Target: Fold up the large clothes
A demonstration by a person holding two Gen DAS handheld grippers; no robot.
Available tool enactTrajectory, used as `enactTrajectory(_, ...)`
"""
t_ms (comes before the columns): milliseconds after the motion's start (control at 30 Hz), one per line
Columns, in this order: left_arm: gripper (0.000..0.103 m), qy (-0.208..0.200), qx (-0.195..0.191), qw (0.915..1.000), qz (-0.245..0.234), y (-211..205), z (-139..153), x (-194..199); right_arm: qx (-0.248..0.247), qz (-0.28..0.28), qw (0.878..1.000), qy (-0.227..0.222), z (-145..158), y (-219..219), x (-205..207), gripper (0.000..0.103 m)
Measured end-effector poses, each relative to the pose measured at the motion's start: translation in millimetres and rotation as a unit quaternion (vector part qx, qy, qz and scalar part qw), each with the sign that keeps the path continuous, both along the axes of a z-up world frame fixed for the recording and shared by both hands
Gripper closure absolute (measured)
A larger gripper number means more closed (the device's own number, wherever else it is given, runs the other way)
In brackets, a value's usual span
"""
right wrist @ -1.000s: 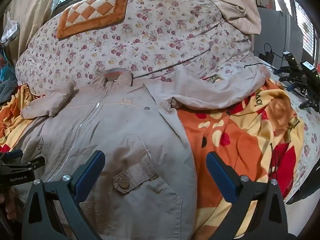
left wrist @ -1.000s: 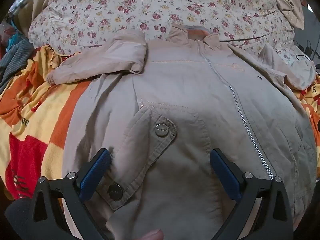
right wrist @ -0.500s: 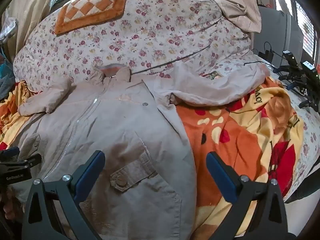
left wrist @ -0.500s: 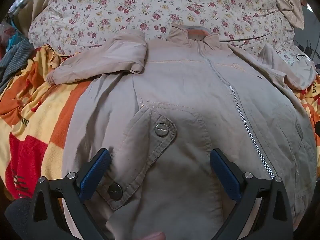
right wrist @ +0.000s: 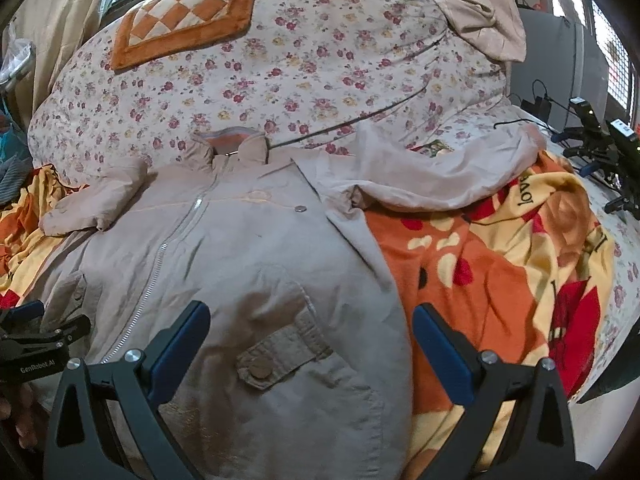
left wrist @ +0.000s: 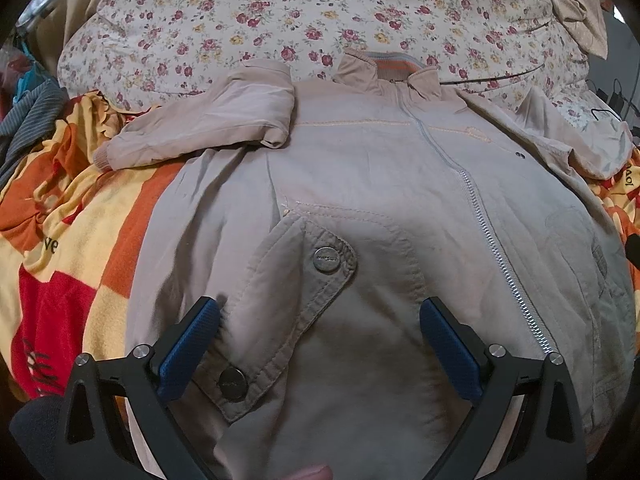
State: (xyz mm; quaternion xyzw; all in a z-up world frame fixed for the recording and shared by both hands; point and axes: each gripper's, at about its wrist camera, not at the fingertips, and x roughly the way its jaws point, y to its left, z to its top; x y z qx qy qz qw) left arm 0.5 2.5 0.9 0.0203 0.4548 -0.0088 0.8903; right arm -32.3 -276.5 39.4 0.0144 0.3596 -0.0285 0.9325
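While both grippers hang low over the near hem of the beige jacket (left wrist: 372,184), neither grips anything. The left gripper (left wrist: 320,340) has its blue pads spread wide, straddling the flapped pocket (left wrist: 296,300) with its two metal snaps. The right gripper (right wrist: 312,344) is likewise released, its pads spaced apart over the other pocket flap (right wrist: 280,356), with the right pad above the jacket's edge where it meets the orange and yellow blanket (right wrist: 500,264).

Compared with a second ago, the left view is nearly unchanged. The right view has shifted a little: the jacket sits slightly more to the left in it.

The jacket lies face up and zipped on the blanket, collar at the far end against the floral quilt (right wrist: 304,64), one sleeve bunched at far left, the other stretched toward far right.

Only the right view shows the checkered orange cushion (right wrist: 184,16) on the quilt, the black devices and cables (right wrist: 596,140) at far right, and the left gripper at its near left edge. Only the left view shows a fingertip (left wrist: 312,472) at the bottom edge.
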Motion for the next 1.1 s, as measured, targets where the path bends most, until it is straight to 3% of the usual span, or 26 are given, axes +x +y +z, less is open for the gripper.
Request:
enactTrajectory(300,0.011,-0.017,-0.018,0.9997,-0.004,-0.9,6.0,-3.5,0.033,0.019,0.998,-0.042,12.2,8.7,-5.7,0.0)
enactTrajectory(500,0.009,-0.059,-0.04,0.9974,-0.014,2.8,16.3,-5.6,0.012,0.023,0.999,-0.047,15.9,16.0,-6.6,0.0)
enactTrajectory(833,0.009,0.015,-0.048,0.9987,-0.011,3.7,-8.1,5.2,0.028,0.029,0.999,-0.024,9.9,8.0,-5.3,0.0)
enactTrajectory(1100,0.008,0.032,-0.021,0.9993,-0.003,-0.4,-17.4,6.5,0.041,0.02,0.999,-0.016,9.9,5.7,-3.0,0.001)
